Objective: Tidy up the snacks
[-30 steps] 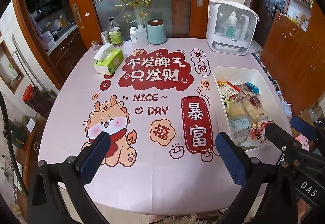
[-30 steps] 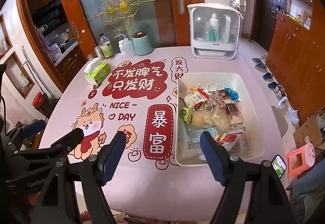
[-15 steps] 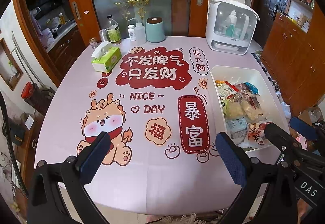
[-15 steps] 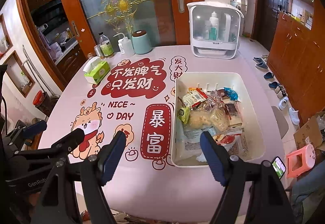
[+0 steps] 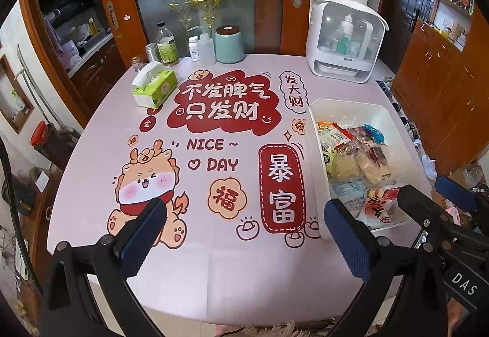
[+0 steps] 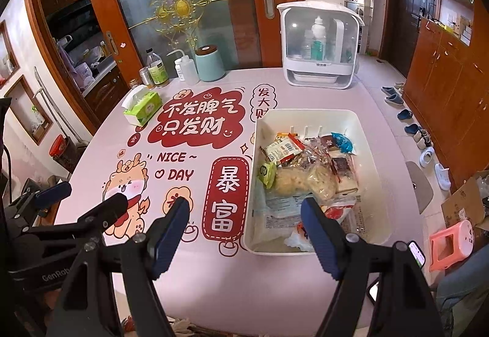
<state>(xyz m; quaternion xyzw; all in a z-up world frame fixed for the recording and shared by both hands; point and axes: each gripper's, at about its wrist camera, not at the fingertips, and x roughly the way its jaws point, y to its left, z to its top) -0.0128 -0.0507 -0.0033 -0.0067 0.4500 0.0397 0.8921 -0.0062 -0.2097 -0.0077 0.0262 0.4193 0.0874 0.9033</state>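
The left gripper (image 5: 244, 233) hangs over the near edge of the table (image 5: 232, 275) with its blue-padded fingers (image 5: 143, 233) spread wide and nothing between them; under them lies bare pink cloth and the foot of a cartoon dragon print (image 5: 146, 181). The right gripper (image 6: 244, 233) also stands with its fingers (image 6: 318, 239) wide apart and empty, poised above the near left corner of the white bin (image 6: 366, 123), not touching it. The bin sits at about 3 o'clock on the table as seen from the left wrist view, just right of the tall red label (image 5: 281, 187) printed on the cloth. Inside it the snacks (image 6: 305, 172) lie in a loose heap: a pale packet with red and orange ends toward the far left, a small green packet (image 6: 267, 173) against the left wall, two clear bags of pale crumbly food in the middle, a blue wrapper (image 6: 342, 142) at the far right, a dark red-brown bar beside it, and a red and white packet near the front, partly hidden behind the right finger. At 11 o'clock on the table rests a green tissue box (image 5: 154, 87); behind it, along the far edge, stand a glass bottle (image 5: 166, 45), a small tin, a white squeeze bottle and a mint canister (image 5: 229, 43) with a dark lid. At 1 o'clock stands a white cabinet (image 5: 347, 38) with a clear front, bottles inside.
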